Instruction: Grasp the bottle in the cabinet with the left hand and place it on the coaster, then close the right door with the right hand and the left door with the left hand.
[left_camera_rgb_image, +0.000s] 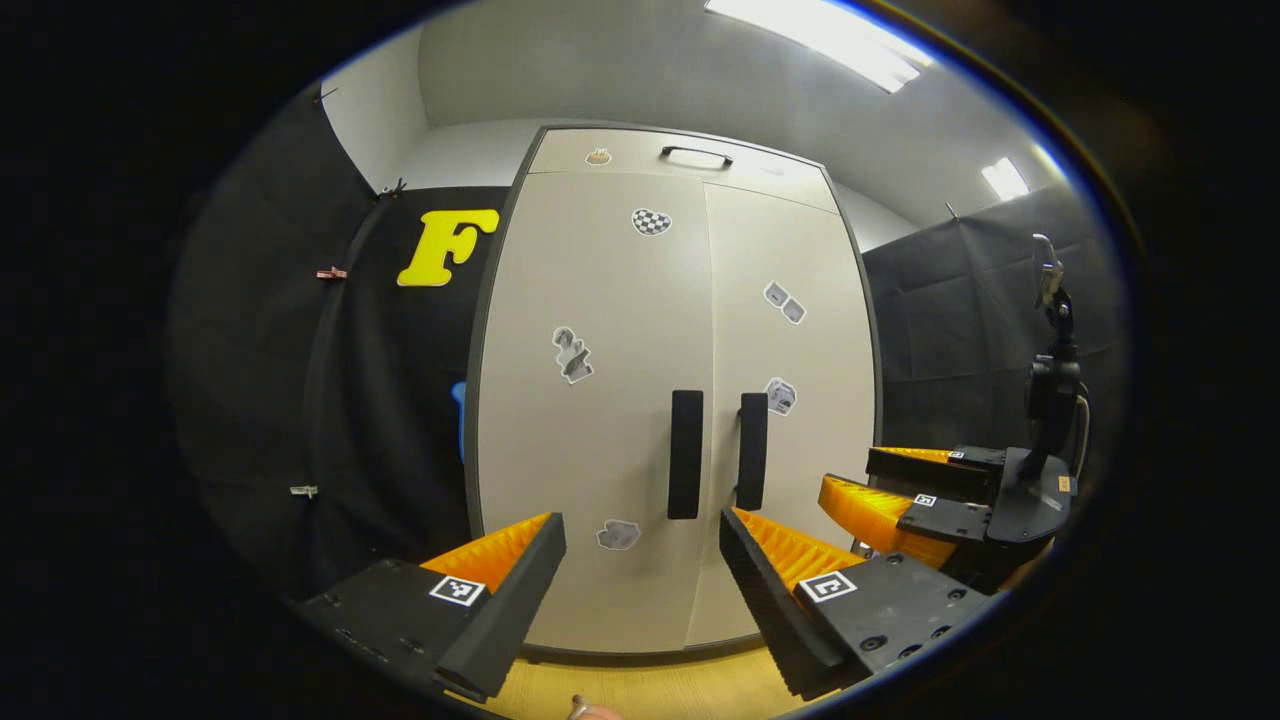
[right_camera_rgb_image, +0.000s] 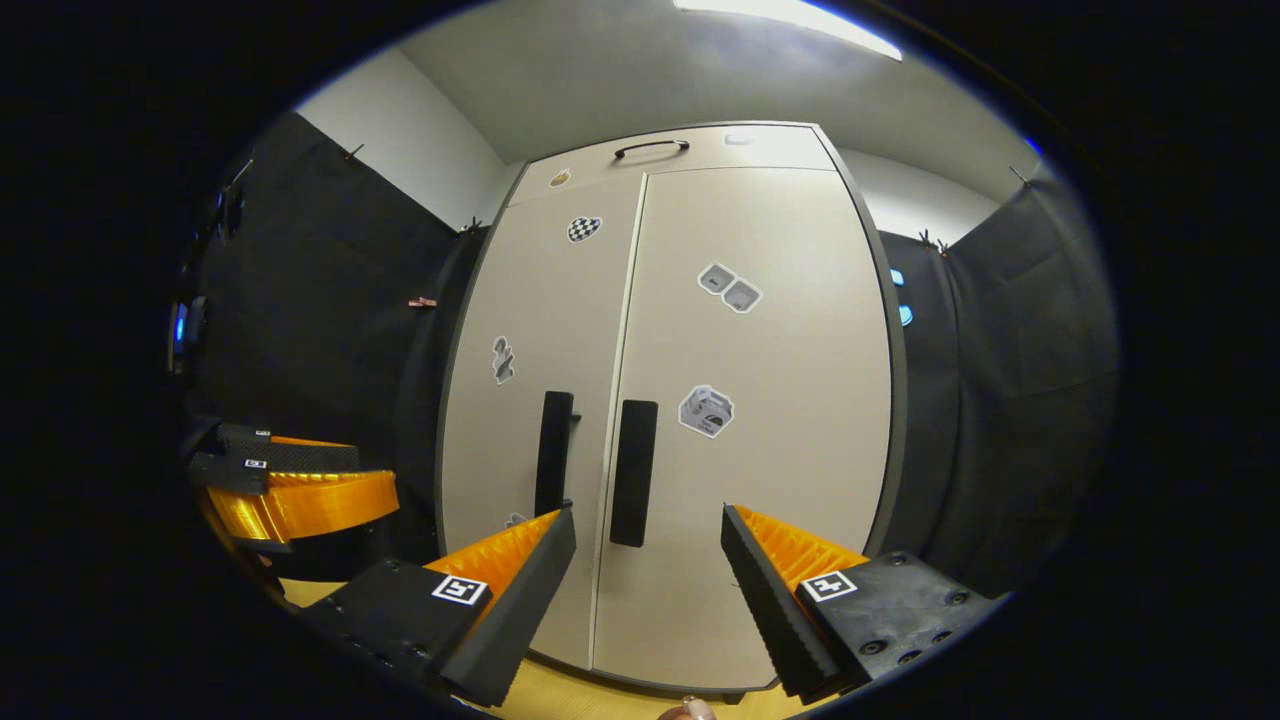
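Both doors of the tall beige two-door cabinet (left_camera_rgb_image: 680, 400) are flush shut, each with a black vertical bar handle near the centre seam: left door handle (left_camera_rgb_image: 685, 454), right door handle (left_camera_rgb_image: 751, 451). Judging from that alone, either the task is done or it hasn't begun; I can't tell which.

My left claw (left_camera_rgb_image: 640, 560) is spread wide, nothing between the jaws, held back from the doors and aimed about at the seam. My right claw (right_camera_rgb_image: 648, 555) is likewise spread and empty, squared up to the right door (right_camera_rgb_image: 760, 420), handle between its tips in the right gripper view. Neither touches the cabinet. My guess: both are parked clear so the doors can swing.

Bottle and coaster: can't locate either. Light wooden surface (left_camera_rgb_image: 650, 690) runs under the cabinet base. Doors are matte, flat, with a few small stickers.
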